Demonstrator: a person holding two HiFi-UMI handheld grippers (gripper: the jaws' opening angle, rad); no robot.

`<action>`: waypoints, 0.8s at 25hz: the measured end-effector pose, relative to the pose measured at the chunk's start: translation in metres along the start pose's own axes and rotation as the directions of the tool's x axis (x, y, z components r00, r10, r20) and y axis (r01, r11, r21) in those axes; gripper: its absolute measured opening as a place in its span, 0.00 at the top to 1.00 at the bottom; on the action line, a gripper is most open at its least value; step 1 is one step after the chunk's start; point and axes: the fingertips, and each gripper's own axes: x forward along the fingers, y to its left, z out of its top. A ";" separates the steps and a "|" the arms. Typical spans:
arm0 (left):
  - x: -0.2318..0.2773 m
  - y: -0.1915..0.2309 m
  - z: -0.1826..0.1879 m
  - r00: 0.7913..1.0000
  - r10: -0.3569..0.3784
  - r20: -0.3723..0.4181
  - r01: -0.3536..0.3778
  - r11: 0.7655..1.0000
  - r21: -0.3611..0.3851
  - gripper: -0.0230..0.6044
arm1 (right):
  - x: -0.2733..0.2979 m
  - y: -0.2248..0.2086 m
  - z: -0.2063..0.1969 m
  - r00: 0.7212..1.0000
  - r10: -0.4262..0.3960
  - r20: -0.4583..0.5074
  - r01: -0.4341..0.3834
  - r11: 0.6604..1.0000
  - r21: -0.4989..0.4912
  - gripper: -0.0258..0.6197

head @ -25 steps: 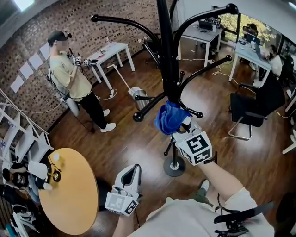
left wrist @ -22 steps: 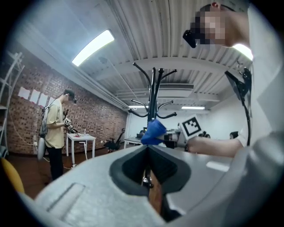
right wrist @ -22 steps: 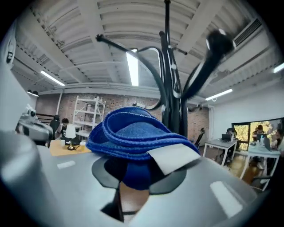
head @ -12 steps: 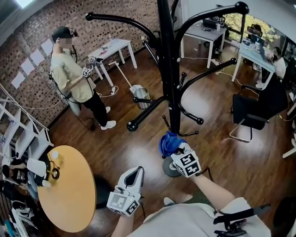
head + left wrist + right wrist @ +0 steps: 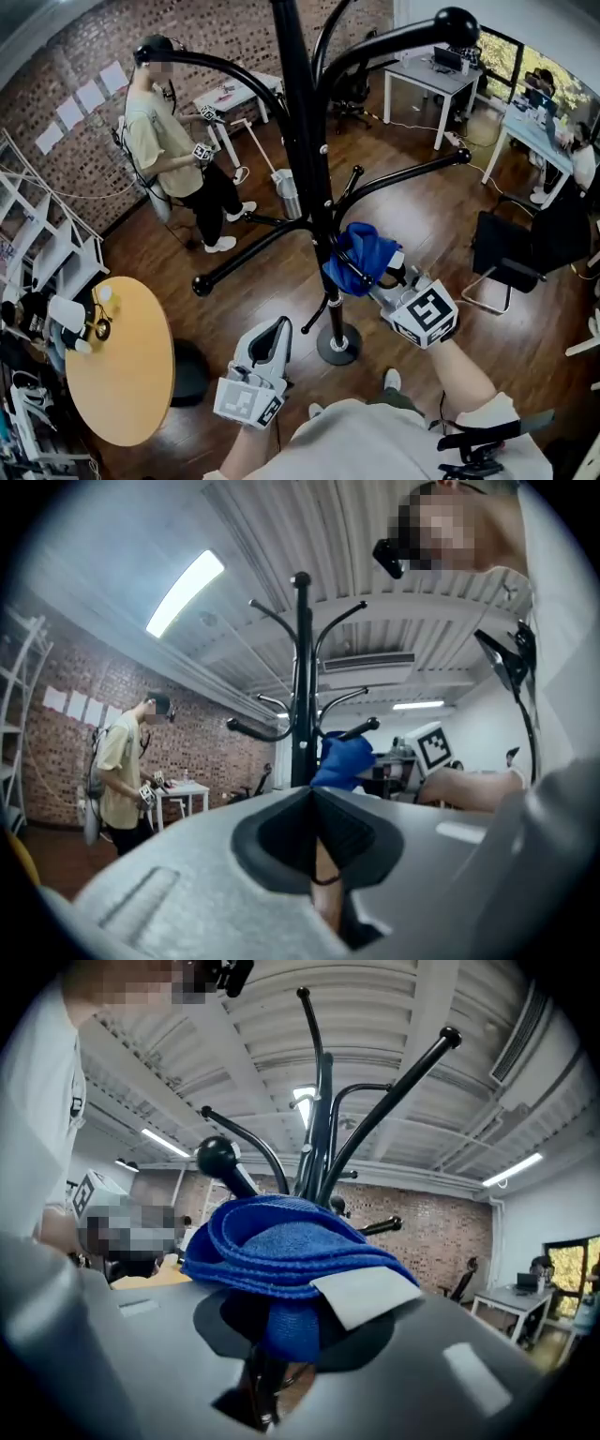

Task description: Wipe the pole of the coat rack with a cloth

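The right claw (image 5: 375,277) grips a folded blue cloth (image 5: 361,251) pressed against the black coat-rack pole (image 5: 306,169), midway above its round base (image 5: 337,346). The left claw (image 5: 277,328), jaws together and empty, hangs low near the floor.

Folded blue cloth (image 5: 361,255) bunched against upright black coat rack pole (image 5: 302,169), lower half, 4 o'clock side.

Your right gripper (image 5: 380,277) has carried the blue cloth (image 5: 361,251) back up the pole (image 5: 300,141). Half a second ago it was down by the base (image 5: 337,348); now it is level with the lower arms (image 5: 253,256) again.
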 end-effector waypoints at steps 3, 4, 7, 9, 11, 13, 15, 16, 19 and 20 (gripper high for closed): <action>0.010 -0.009 0.009 0.998 0.067 0.014 -0.067 0.997 0.032 0.96 | 0.013 -0.011 -0.003 0.990 0.142 -0.007 -0.142 0.990 -0.004 0.79; 0.011 -0.010 0.009 0.995 0.096 0.015 -0.097 0.995 0.026 0.96 | 0.020 -0.010 -0.009 0.980 0.196 -0.017 -0.196 0.981 0.017 0.79; 0.011 -0.022 -0.008 0.985 0.171 -0.014 -0.171 0.985 0.016 0.96 | 0.030 -0.001 -0.049 0.943 0.324 -0.079 -0.320 0.946 0.060 0.79; 0.015 -0.033 -0.027 0.975 0.218 -0.044 -0.218 0.976 0.007 0.96 | 0.028 0.007 -0.088 0.912 0.388 -0.138 -0.379 0.922 0.086 0.79; 0.020 -0.042 -0.047 0.961 0.266 -0.073 -0.266 0.964 0.003 0.96 | 0.028 0.017 -0.128 0.871 0.436 -0.227 -0.420 0.900 0.119 0.79; 0.022 -0.050 -0.059 0.939 0.332 -0.086 -0.334 0.943 -0.007 0.96 | 0.028 0.032 -0.173 0.809 0.468 -0.356 -0.450 0.882 0.136 0.79; 0.022 -0.059 -0.067 0.913 0.399 -0.085 -0.403 0.914 -0.039 0.96 | 0.027 0.040 -0.218 0.744 0.470 -0.475 -0.459 0.876 0.147 0.79; 0.022 -0.065 -0.068 0.900 0.426 -0.090 -0.432 0.900 -0.062 0.96 | 0.027 0.041 -0.233 0.724 0.464 -0.510 -0.458 0.877 0.147 0.79; 0.009 -0.078 -0.077 0.871 0.475 -0.123 -0.487 0.869 -0.090 0.96 | 0.032 0.043 -0.239 0.731 0.434 -0.526 -0.459 0.884 0.091 0.79; 0.000 -0.079 -0.083 0.863 0.488 -0.134 -0.500 0.862 -0.085 0.96 | 0.033 0.045 -0.236 0.738 0.437 -0.515 -0.459 0.884 0.092 0.79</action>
